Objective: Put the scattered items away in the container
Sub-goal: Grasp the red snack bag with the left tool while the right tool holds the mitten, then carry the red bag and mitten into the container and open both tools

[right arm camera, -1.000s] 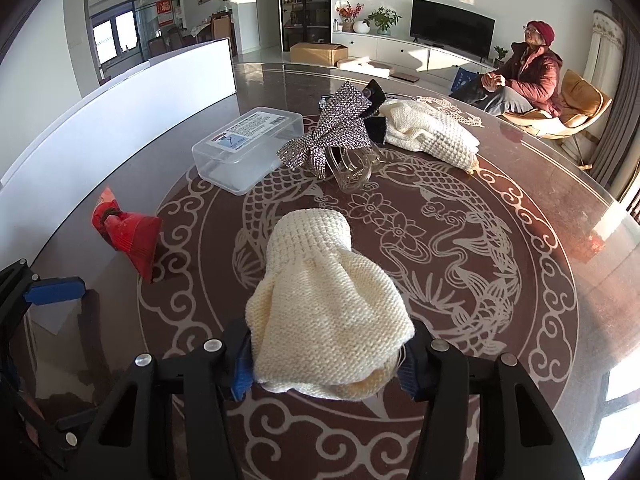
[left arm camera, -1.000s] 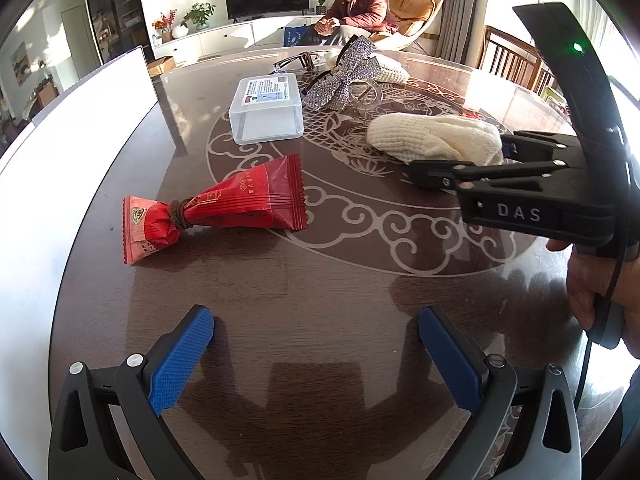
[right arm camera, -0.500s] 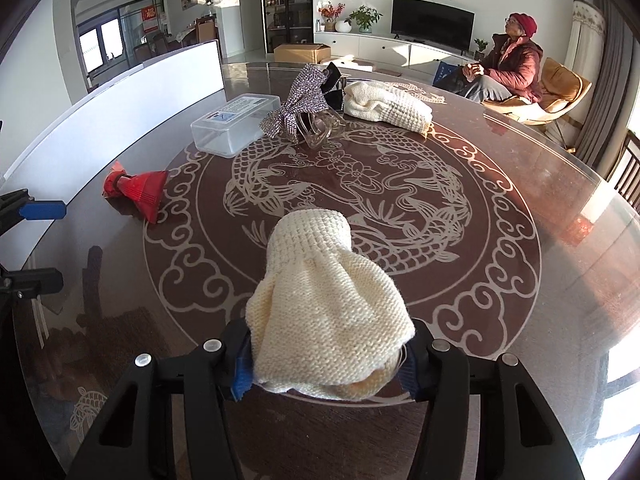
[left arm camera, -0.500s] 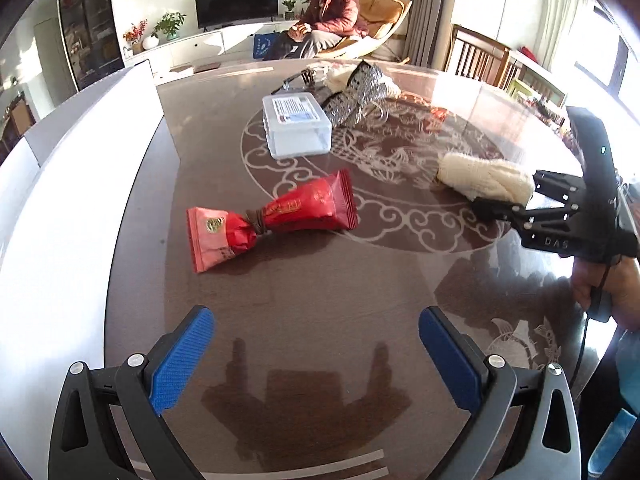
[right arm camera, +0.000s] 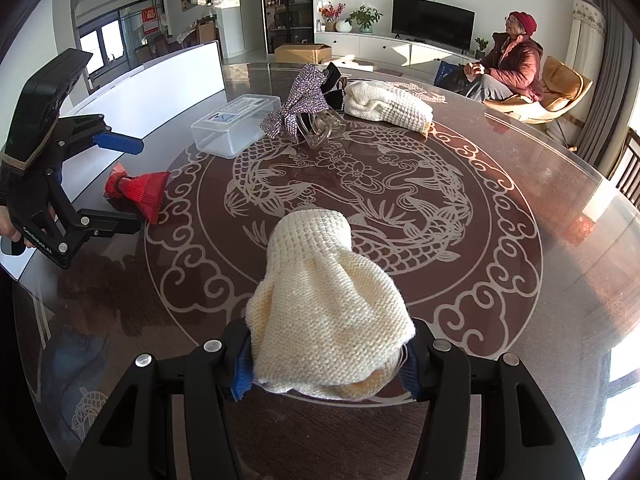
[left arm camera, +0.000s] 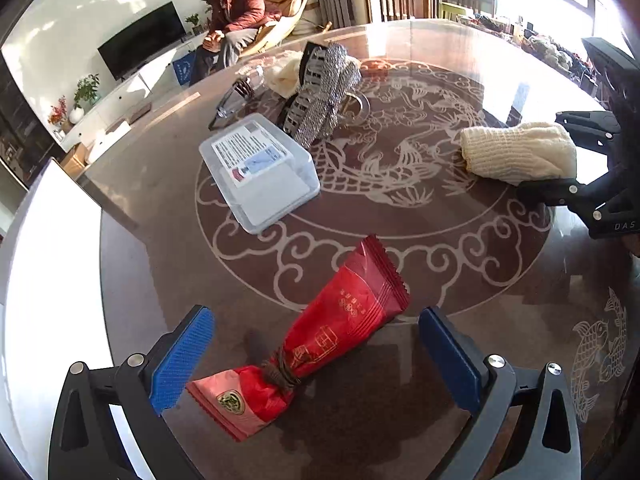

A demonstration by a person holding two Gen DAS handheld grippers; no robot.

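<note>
1. Left wrist view: red snack packet (left arm camera: 340,332) lies on the round table (left arm camera: 500,312), right between the spread blue pads of the left gripper (left arm camera: 316,354), nothing touching it.
2. Right gripper (right arm camera: 326,364) is pinching a cream knitted mitten (right arm camera: 320,308).
3. Clear lidded box (left arm camera: 260,170) sits further back, beside a sparkly bow (left arm camera: 324,96).

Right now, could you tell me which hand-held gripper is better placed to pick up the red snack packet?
Left hand-held gripper: its open jaws already straddle the red snack packet, while the right holds a cream knitted mitten.
</note>
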